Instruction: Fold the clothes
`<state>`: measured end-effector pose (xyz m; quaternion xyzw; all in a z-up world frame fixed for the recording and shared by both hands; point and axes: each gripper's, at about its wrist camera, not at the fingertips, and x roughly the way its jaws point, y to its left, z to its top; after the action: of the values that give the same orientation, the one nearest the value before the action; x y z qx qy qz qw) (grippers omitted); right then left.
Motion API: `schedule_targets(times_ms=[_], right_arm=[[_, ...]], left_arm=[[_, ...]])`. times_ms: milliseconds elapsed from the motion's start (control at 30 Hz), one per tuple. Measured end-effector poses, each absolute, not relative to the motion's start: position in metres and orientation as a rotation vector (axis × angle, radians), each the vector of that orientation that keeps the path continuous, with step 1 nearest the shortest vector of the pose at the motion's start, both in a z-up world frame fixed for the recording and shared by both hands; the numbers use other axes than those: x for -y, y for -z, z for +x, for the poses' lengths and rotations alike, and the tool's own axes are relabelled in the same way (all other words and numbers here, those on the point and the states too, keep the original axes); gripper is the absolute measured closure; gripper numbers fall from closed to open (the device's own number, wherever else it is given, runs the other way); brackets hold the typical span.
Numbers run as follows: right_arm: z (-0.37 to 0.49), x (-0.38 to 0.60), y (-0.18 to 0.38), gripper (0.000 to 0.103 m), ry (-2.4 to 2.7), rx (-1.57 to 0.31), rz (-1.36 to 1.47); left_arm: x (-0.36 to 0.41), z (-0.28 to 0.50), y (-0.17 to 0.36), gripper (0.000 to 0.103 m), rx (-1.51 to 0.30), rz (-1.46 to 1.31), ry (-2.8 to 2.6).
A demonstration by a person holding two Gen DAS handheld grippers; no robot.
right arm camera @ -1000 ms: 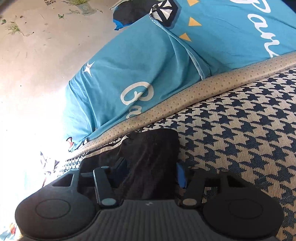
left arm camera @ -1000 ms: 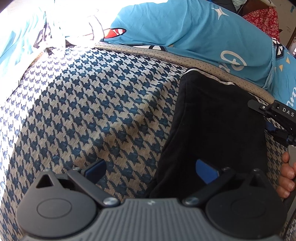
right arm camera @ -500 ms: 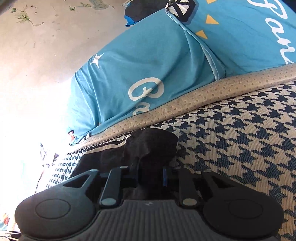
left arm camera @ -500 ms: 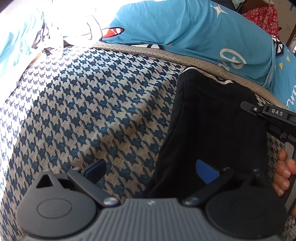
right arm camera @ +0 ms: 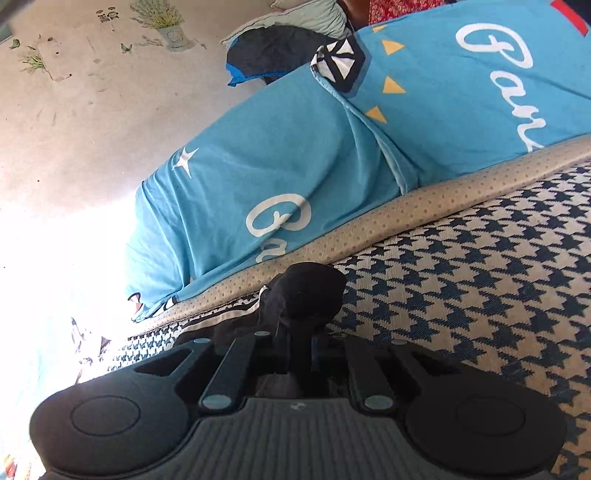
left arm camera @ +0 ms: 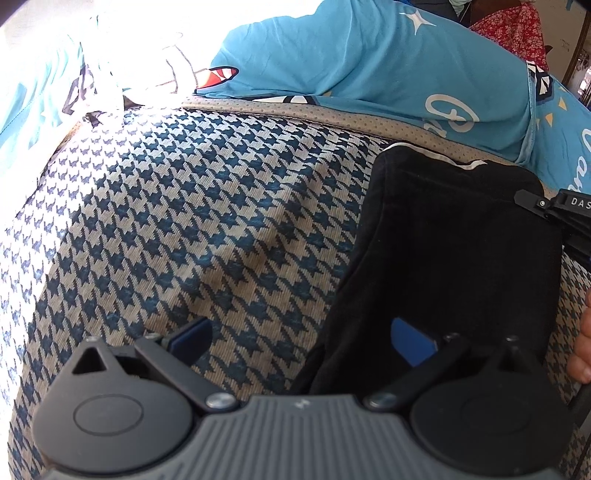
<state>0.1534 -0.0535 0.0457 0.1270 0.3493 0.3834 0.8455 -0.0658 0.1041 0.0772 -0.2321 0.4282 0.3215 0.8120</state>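
Observation:
A black garment [left arm camera: 454, 251] with a white-trimmed edge lies folded on the houndstooth mat [left arm camera: 192, 221], at the right in the left wrist view. My left gripper [left arm camera: 301, 339] hovers open over its near left edge; the right blue pad [left arm camera: 412, 341] is above the cloth, the left pad [left arm camera: 192, 338] above the mat. My right gripper [right arm camera: 299, 343] has its jaws closing, pressed on a bunched corner of the black garment [right arm camera: 306, 295], which is raised off the mat. The right gripper's tip [left arm camera: 554, 206] shows at that view's right edge.
Bright blue bedding with white script [right arm camera: 280, 184] is piled along the mat's beige dotted border [right arm camera: 424, 206]. A person's fingers [left arm camera: 583, 347] show at the right edge. Red floral cloth [left arm camera: 517, 26] and a dark bundle [right arm camera: 273, 48] lie further back.
The right gripper's jaws closed from wide apart onto the garment's corner and raised it slightly, bunching the cloth. The left gripper stayed open and barely moved.

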Motion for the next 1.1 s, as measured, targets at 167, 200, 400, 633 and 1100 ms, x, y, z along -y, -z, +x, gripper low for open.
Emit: schedule_targets(times_ms=[167,200,400,633,1100], right_arm=[[0.153,0.078,-0.059,0.093,-0.705,-0.699,0.246],[0.155,0.083,-0.06,0.094,-0.685,-0.691,0.246],[0.164,0.13,-0.064,0.094,-0.573,-0.677,0.233],[0.168,0.179,-0.069,0.094,-0.419,-0.669,0.232],[0.146,0.222,-0.073,0.07,-0.346,-0.788,0.276]], left_arm=[[-0.093,-0.059,-0.079,0.0,-0.911,-0.467,-0.641],[-0.091,-0.058,-0.079,0.0,-0.91,-0.463,-0.628],[-0.077,-0.053,-0.082,0.0,-0.903,-0.426,-0.553],[-0.063,-0.051,-0.085,0.0,-0.898,-0.375,-0.51],[-0.056,-0.068,-0.078,0.0,-0.901,-0.366,-0.443]])
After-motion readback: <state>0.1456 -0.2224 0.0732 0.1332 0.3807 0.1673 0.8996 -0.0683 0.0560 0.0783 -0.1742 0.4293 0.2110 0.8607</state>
